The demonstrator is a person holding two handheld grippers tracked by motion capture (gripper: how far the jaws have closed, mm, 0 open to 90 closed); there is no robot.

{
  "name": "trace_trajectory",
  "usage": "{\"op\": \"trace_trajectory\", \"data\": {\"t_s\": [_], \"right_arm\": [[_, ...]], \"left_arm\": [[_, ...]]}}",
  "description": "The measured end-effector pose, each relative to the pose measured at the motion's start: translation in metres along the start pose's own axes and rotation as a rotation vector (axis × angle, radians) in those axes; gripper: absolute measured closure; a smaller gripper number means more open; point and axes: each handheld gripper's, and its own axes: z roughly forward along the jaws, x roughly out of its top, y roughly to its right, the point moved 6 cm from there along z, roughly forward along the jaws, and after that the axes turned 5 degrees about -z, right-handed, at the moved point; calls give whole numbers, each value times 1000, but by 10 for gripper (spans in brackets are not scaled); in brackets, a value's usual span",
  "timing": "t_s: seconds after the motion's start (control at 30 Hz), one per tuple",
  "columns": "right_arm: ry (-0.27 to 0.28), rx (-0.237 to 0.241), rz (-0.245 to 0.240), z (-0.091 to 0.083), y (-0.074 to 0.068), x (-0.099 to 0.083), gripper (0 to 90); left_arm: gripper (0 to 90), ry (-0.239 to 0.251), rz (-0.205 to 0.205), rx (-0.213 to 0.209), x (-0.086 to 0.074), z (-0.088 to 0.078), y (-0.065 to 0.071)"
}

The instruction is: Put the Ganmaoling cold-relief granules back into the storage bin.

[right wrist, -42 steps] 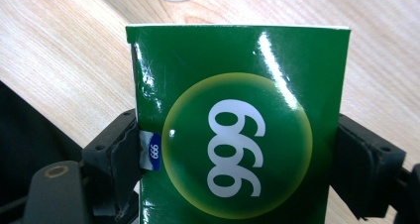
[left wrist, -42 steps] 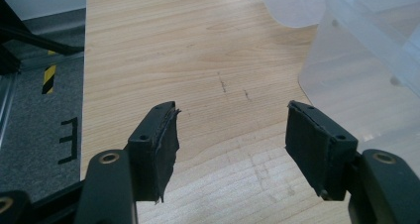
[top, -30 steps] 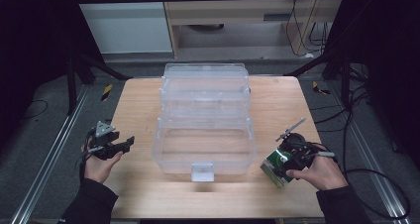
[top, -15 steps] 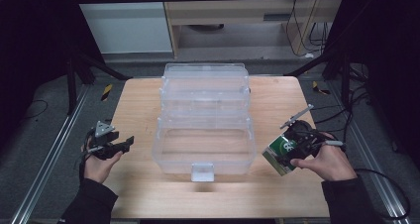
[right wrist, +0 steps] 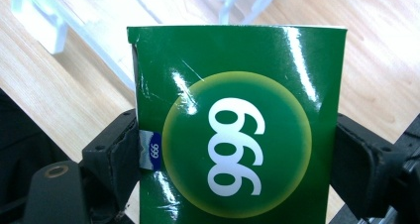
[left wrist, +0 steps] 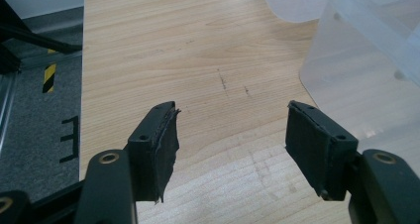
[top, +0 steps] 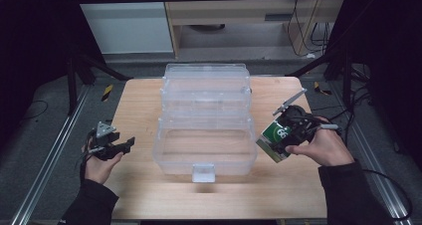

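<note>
The right hand-held gripper (top: 290, 131) is clamping a green box (right wrist: 237, 130) by its two side faces, holding it tilted just beside the right wall of the open clear bin (top: 205, 158), probably for loading. The left hand-held gripper (left wrist: 233, 140) is idling agape over the counter (top: 139, 105)

We note the left gripper (left wrist: 232, 135) with its two black jaws standing wide apart and nothing between them. The pad on the left-hand jaw is frayed and ragged along its lower edge. Below lies a light wooden tabletop (left wrist: 188, 50) bearing a few short dark scuff marks. A clear plastic container (left wrist: 366, 60) occupies the upper right. At far left we observe grey floor (left wrist: 34, 130) with a yellow-and-black striped marker (left wrist: 49, 78).
</note>
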Motion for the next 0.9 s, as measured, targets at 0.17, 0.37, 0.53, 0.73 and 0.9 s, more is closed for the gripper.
{"op": "trace_trajectory", "data": {"t_s": [0.17,0.37,0.53,0.73,0.9], "right_arm": [[9,15,-39,-1,-1,12,180],[17,44,-112,3,-4,28,179],[20,65,-158,9,-6,40,180],[30,100,-229,15,-12,52,180],[32,135,-277,17,-18,62,180]], "left_arm": [[361,-1,0,0,0,0,0],[361,-6,3,-2,-1,1,0],[361,-7,3,-3,-1,1,0],[361,-8,1,-2,-1,1,-1],[361,-8,2,-2,-1,1,0]]}}
